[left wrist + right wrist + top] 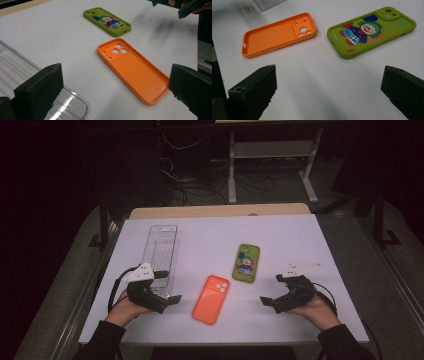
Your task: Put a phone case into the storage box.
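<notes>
An orange phone case lies hollow side up near the front middle of the white table; it also lies in the left gripper view and the right gripper view. A green phone case with a clown picture rests behind it to the right, picture up. My left gripper sits at the front left, open and empty, over the near end of a clear plastic tray. My right gripper sits at the front right, open and empty, pointing toward the cases.
The clear tray's corner lies under my left jaw. Bare white tabletop surrounds both cases. A strip of wooden board shows at the table's far edge, with a metal frame and cables on the dark floor beyond.
</notes>
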Tool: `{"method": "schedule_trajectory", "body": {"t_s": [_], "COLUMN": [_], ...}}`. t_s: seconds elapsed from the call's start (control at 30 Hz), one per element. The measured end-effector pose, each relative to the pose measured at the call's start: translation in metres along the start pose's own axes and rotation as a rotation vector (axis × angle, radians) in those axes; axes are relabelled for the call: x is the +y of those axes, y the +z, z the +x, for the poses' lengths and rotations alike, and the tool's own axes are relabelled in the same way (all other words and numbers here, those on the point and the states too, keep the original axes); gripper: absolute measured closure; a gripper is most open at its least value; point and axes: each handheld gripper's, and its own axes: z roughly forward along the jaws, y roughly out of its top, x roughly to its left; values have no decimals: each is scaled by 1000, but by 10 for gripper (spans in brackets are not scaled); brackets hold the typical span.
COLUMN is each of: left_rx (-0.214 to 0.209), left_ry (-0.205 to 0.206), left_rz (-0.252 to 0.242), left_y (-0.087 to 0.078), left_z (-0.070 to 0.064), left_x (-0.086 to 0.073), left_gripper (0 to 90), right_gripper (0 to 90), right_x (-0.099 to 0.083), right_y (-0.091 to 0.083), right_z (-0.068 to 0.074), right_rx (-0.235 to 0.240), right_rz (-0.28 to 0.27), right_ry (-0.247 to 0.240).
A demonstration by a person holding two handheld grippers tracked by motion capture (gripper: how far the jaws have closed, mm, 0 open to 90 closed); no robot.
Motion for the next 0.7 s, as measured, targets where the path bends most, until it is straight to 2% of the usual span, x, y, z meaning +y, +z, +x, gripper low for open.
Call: {"method": "schedule_trajectory", "body": {"t_s": [0.27,0.43,0.5,0.7], "left_rx": [-5,-14,-27,-57], "left_ry": [-3,-22,-30,-28], "left_rz": [-1,-4,-21,-7], "left_y": [0,-2,-3,1], "left_z": [0,0,-2,-10], "left_x": [0,3,6,10], "left_gripper": [0,7,42,154], "right_gripper": [0,0,0,0], "right_x": [0,1,1,1], "right_y": [0,1,1,0], "right_z": [0,-1,-1,-1], "right_rx": [3,7,5,8], "right_rz": [-1,-1,-2,0], "right_ry": [1,-7,-8,-7]}}
